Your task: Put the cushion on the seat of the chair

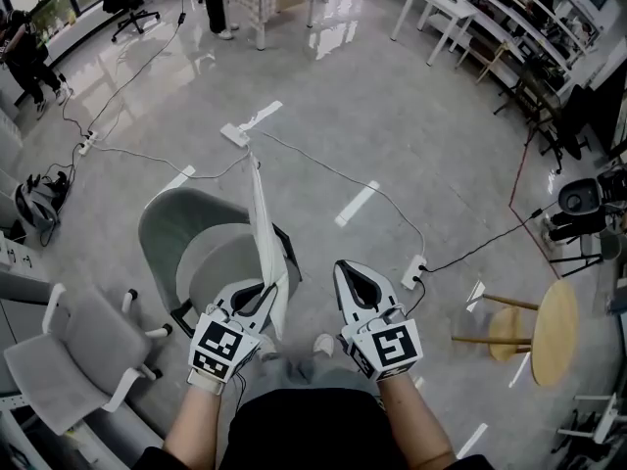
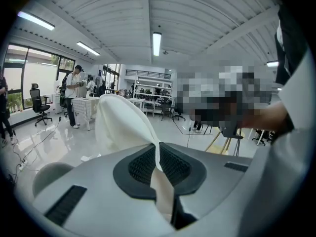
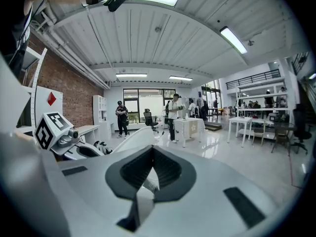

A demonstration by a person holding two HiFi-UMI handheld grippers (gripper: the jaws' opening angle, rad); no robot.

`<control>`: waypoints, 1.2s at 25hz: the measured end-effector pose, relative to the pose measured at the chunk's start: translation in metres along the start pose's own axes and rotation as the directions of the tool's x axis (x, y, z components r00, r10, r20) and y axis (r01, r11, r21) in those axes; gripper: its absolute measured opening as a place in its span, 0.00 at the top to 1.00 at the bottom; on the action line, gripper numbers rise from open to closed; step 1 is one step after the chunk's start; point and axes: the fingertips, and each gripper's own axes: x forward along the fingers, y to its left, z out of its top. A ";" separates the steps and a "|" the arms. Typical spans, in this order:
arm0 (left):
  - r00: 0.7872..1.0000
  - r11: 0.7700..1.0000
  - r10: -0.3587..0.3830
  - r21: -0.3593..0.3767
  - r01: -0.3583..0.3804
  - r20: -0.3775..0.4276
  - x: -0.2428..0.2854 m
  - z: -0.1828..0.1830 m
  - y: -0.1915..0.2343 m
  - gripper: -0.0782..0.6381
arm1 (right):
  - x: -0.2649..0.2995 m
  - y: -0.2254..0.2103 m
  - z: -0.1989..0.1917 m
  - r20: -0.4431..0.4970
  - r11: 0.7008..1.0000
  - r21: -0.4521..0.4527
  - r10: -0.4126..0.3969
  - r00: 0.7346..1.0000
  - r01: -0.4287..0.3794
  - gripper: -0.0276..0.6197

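Carrying step: left tongs [image 1: 261,300] clenched on cushion [image 1: 263,225] edge, cushion upright over chair [image 1: 186,228] at 10 o'clock. Right tongs [image 1: 355,282] clenched, empty. Next: lower cushion, lay flat on seat [image 1: 220,262].

Bright, even indoor light from ceiling strip lights [image 2: 157,42] and windows [image 2: 27,83]. Glossy floor [image 1: 333,27] shows glare at far edge. Shadows faint. All 3 views fisheye, dark corners; left gripper [image 2: 158,148] body soft-focus.

Seat [image 1: 217,267] of grey chair [image 1: 157,248] is seen uncovered, open from above. It is bounded left and far by the curved backrest [image 1: 186,204]; the upright cushion [image 1: 263,223] is held along its right edge.
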 end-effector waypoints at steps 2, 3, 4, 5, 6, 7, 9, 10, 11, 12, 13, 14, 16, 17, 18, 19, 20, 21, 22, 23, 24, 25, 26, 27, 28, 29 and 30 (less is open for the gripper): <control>0.999 1.000 -0.011 0.016 0.011 -0.031 0.003 -0.008 0.000 0.85 | 0.003 0.000 -0.002 -0.008 1.000 0.003 -0.005 1.000 0.005 0.95; 0.999 1.000 -0.017 0.021 0.018 -0.045 0.004 -0.013 0.001 0.85 | 0.004 -0.001 -0.004 -0.013 1.000 0.004 -0.007 1.000 0.007 0.95; 0.998 0.999 -0.024 0.024 0.025 -0.058 0.005 -0.018 0.001 0.85 | 0.005 0.000 -0.006 -0.018 1.000 0.006 -0.009 1.000 0.009 0.95; 0.997 0.999 -0.033 0.025 0.034 -0.071 0.006 -0.024 0.001 0.85 | 0.006 0.000 -0.008 -0.024 1.000 0.007 -0.011 1.000 0.011 0.95; 0.996 0.999 -0.043 0.025 0.045 -0.084 0.006 -0.029 0.000 0.85 | 0.006 0.000 -0.010 -0.031 1.000 0.008 -0.013 0.999 0.013 0.95; 0.994 0.998 -0.054 0.025 0.057 -0.097 0.008 -0.034 -0.002 0.85 | 0.005 0.000 -0.013 -0.037 1.000 0.009 -0.015 0.999 0.016 0.95; 0.989 0.996 -0.079 0.022 0.083 -0.121 0.011 -0.043 -0.007 0.85 | 0.004 -0.002 -0.018 -0.050 1.000 0.010 -0.022 0.999 0.023 0.95; 0.987 0.995 -0.092 0.020 0.095 -0.132 0.013 -0.048 -0.009 0.85 | 0.004 -0.003 -0.021 -0.057 1.000 0.012 -0.026 0.998 0.027 0.95; 0.984 0.994 -0.103 0.016 0.107 -0.142 0.015 -0.054 -0.012 0.85 | 0.004 -0.005 -0.024 -0.065 0.999 0.015 -0.031 0.997 0.032 0.95; 0.982 0.993 -0.115 0.009 0.118 -0.152 0.017 -0.059 -0.014 0.85 | 0.005 -0.006 -0.026 -0.073 0.999 0.018 -0.035 0.997 0.037 0.95; 0.979 0.991 -0.128 0.001 0.130 -0.161 0.019 -0.065 -0.017 0.85 | 0.005 -0.007 -0.029 -0.082 0.999 0.020 -0.039 0.996 0.041 0.95; 0.976 0.990 -0.142 -0.005 0.143 -0.168 0.021 -0.071 -0.019 0.85 | 0.005 -0.008 -0.032 -0.092 0.999 0.021 -0.044 0.995 0.046 0.95; 0.969 0.986 -0.167 -0.016 0.167 -0.180 0.025 -0.084 -0.024 0.85 | 0.006 -0.011 -0.039 -0.110 0.998 0.024 -0.053 0.992 0.056 0.95; 0.966 0.984 -0.179 -0.023 0.177 -0.187 0.028 -0.091 -0.025 0.85 | 0.007 -0.012 -0.042 -0.119 0.998 0.025 -0.056 0.991 0.059 0.95; 0.963 0.982 -0.189 -0.034 0.186 -0.193 0.030 -0.097 -0.026 0.85 | 0.009 -0.013 -0.045 -0.127 0.998 0.025 -0.058 0.990 0.061 0.95; 0.960 0.980 -0.197 -0.044 0.193 -0.200 0.033 -0.103 -0.026 0.85 | 0.011 -0.013 -0.048 -0.133 0.998 0.024 -0.058 0.989 0.062 0.95; 0.956 0.979 -0.206 -0.051 0.199 -0.208 0.034 -0.109 -0.027 0.85 | 0.013 -0.013 -0.051 -0.138 0.998 0.024 -0.058 0.989 0.062 0.95; 0.953 0.977 -0.214 -0.054 0.207 -0.216 0.036 -0.115 -0.029 0.85 | 0.014 -0.013 -0.054 -0.142 0.998 0.025 -0.059 0.988 0.063 0.95; 0.949 0.975 -0.222 -0.054 0.215 -0.225 0.037 -0.121 -0.031 0.85 | 0.015 -0.012 -0.056 -0.145 0.998 0.027 -0.059 0.988 0.064 0.95; 0.945 0.973 -0.229 -0.055 0.223 -0.234 0.038 -0.127 -0.033 0.85 | 0.016 -0.012 -0.059 -0.148 0.997 0.031 -0.060 0.987 0.065 0.95; 0.940 0.972 -0.236 -0.058 0.229 -0.244 0.039 -0.133 -0.035 0.85 | 0.017 -0.012 -0.062 -0.152 0.997 0.032 -0.061 0.986 0.067 0.95; 0.936 0.970 -0.244 -0.064 0.235 -0.253 0.040 -0.139 -0.036 0.85 | 0.018 -0.012 -0.065 -0.157 0.997 0.032 -0.061 0.986 0.067 0.95; 0.932 0.967 -0.253 -0.072 0.243 -0.259 0.041 -0.145 -0.038 0.85 | 0.019 -0.011 -0.067 -0.161 0.997 0.032 -0.061 0.985 0.067 0.95; 0.928 0.964 -0.265 -0.081 0.252 -0.261 0.042 -0.151 -0.040 0.85 | 0.021 -0.011 -0.070 -0.166 0.997 0.031 -0.061 0.984 0.067 0.95; 0.925 0.961 -0.277 -0.090 0.263 -0.261 0.043 -0.156 -0.043 0.85 | 0.023 -0.011 -0.073 -0.171 0.997 0.031 -0.060 0.983 0.066 0.95; 0.921 0.957 -0.289 -0.098 0.272 -0.260 0.044 -0.163 -0.045 0.85 | 0.024 -0.011 -0.077 -0.177 0.997 0.032 -0.058 0.982 0.065 0.95; 0.918 0.954 -0.299 -0.105 0.281 -0.262 0.045 -0.169 -0.048 0.85 | 0.025 -0.011 -0.080 -0.183 0.997 0.033 -0.057 0.982 0.064 0.95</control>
